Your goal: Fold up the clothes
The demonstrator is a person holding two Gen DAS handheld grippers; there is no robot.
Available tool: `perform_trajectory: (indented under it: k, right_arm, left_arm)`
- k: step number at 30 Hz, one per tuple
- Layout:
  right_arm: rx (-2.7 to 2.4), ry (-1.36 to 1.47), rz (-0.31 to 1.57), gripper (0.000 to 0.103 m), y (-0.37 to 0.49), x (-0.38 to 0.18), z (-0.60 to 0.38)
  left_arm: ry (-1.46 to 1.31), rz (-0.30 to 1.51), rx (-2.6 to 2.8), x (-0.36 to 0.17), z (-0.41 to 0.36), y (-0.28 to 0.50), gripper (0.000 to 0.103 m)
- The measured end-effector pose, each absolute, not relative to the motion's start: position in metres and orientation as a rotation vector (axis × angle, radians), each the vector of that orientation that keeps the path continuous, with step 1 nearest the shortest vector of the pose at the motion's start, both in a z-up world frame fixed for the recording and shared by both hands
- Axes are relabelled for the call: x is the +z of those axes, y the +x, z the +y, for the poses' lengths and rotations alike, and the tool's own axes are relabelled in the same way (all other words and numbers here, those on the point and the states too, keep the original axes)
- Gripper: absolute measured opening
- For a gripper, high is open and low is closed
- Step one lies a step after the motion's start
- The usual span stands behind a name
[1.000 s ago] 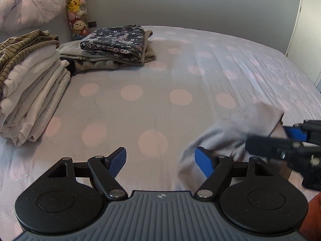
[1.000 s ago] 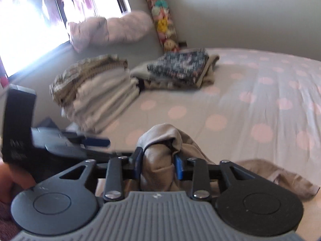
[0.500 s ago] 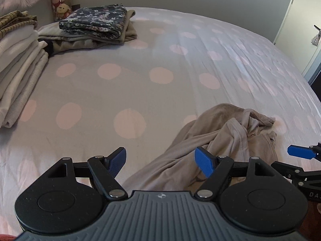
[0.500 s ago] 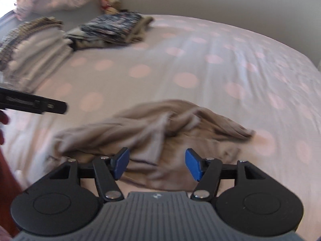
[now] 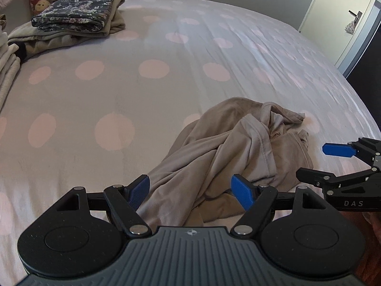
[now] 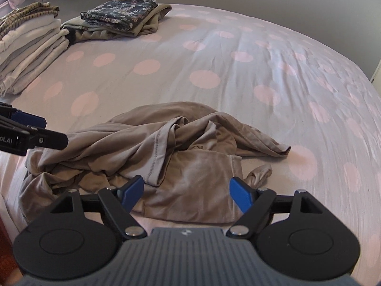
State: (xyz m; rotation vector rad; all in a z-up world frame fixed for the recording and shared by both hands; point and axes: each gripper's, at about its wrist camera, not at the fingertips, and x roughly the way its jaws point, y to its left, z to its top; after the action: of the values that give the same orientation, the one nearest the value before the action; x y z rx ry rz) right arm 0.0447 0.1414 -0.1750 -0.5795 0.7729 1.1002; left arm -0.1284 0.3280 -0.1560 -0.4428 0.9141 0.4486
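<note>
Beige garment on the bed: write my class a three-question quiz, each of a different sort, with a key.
1. True or false: the left tool is shut on the beige garment.
2. Multiple choice: what tops the far pile on the spotted bedsheet? A) floral folded cloth B) a red towel C) a pair of jeans
3. Fill in: the right tool hovers with its jaws ____.

Key:
1. False; both jaws stand apart and the garment lies crumpled and unfolded.
2. A, the floral folded cloth.
3. open
</note>
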Motion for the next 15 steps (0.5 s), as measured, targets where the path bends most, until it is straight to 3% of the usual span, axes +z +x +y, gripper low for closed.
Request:
perform_trajectory:
  k: [8, 13, 15]
  right_arm:
    - [1.114, -0.572, 0.829, 0.079, 0.056, -0.199, 0.161]
    - [1.091, -0.583, 0.927, 0.066, 0.067, -0.220, 0.172]
    - [1.079, -0.583, 0.955, 0.053, 0.071, -0.225, 0.174]
  left_arm:
    - [-0.456, 0.983, 0.407, -0.193, 0.331, -0.112, 0.075]
    - [-0.420, 1.026, 0.434, -0.218, 0.332, -0.102, 0.074]
    - [-0.381, 1.030, 0.441, -0.220, 0.330, -0.100, 0.072]
